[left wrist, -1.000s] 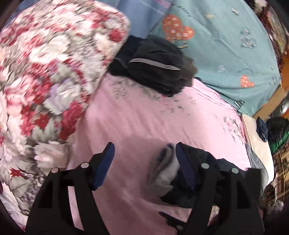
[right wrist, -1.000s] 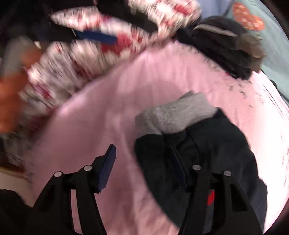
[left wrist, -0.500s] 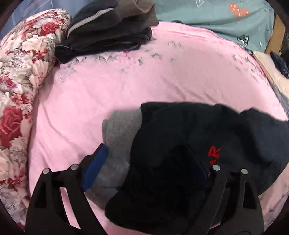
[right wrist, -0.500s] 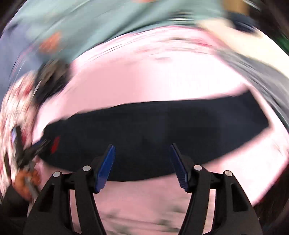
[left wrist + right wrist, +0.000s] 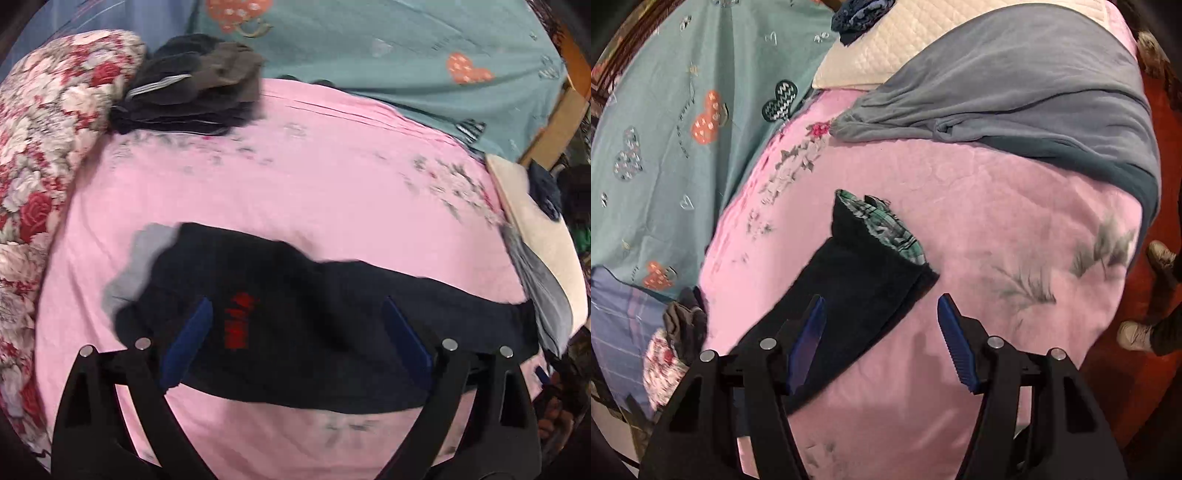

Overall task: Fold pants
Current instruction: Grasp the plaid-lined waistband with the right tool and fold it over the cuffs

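— Left wrist view, item one?

— Pants, dark navy with a red mark near the waist, lay spread on the pink bedspread. Long axis ran left to right across the view, grey-lined waist end at the left, leg trailing off right. The left gripper hovered over the waist half, its fingers wide apart with nothing between them; whether they touched the cloth could not be told.

— Anything else there?

— A pile of dark clothes well apart at the far edge, beside a floral quilt.

— Right wrist view?

— The cuff end of the same pants lay ahead and left of the right gripper, plaid lining showing at the opening. The leg ran diagonally back under the left finger. Fingers spread wide, holding nothing. A grey garment lay beyond, apart.

— Nearer hand?

— Each sat by its own end; a cuff-to-waist fold would seem to fall to the right.
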`<action>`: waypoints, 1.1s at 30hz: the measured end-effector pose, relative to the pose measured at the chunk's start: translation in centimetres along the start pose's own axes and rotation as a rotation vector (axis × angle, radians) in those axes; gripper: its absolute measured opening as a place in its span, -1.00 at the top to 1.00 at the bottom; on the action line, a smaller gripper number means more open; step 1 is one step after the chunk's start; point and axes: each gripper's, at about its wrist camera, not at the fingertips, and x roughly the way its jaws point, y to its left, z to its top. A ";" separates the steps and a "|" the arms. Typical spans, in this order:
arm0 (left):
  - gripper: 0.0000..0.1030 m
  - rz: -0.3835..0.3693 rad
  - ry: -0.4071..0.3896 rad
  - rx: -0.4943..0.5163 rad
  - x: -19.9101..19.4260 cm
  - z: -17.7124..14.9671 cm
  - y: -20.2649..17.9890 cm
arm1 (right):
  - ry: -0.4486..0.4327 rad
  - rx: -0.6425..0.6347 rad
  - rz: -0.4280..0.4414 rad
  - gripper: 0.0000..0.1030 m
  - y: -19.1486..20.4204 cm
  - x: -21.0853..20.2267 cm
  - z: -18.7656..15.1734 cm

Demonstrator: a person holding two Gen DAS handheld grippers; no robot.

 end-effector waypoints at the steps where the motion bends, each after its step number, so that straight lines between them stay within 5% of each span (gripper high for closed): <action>1: -0.83 -0.014 0.008 0.019 0.0 -0.3 -1.4 | 0.008 -0.016 -0.010 -0.23 -0.1 0.6 0.1; 8: -0.84 -0.030 0.038 0.205 -0.5 -1.6 -9.7 | -0.014 -0.014 0.010 -0.22 -1.6 2.6 0.6; 12: -0.84 -0.013 0.042 0.222 -0.9 -1.4 -11.0 | 0.011 -0.030 0.063 0.13 -1.3 3.9 0.8; 13: -0.84 -0.010 0.045 0.221 -0.9 -1.2 -11.0 | 0.050 -0.028 0.099 0.33 -1.4 4.4 0.8; 18: -0.84 0.002 0.034 0.218 -1.7 -0.9 -11.1 | 0.040 0.092 0.193 0.41 -3.0 4.7 0.8; 22: -0.84 0.006 0.034 0.218 -1.8 -0.9 -11.1 | 0.038 0.108 0.185 0.37 -2.5 5.2 1.1; 26: -0.84 0.004 0.027 0.220 -2.1 -0.9 -10.8 | 0.022 0.117 0.163 0.59 -2.4 5.1 1.2; 33: -0.84 0.047 -0.006 0.175 -3.1 -0.2 -7.2 | -0.094 -0.124 0.082 0.66 4.1 1.7 1.4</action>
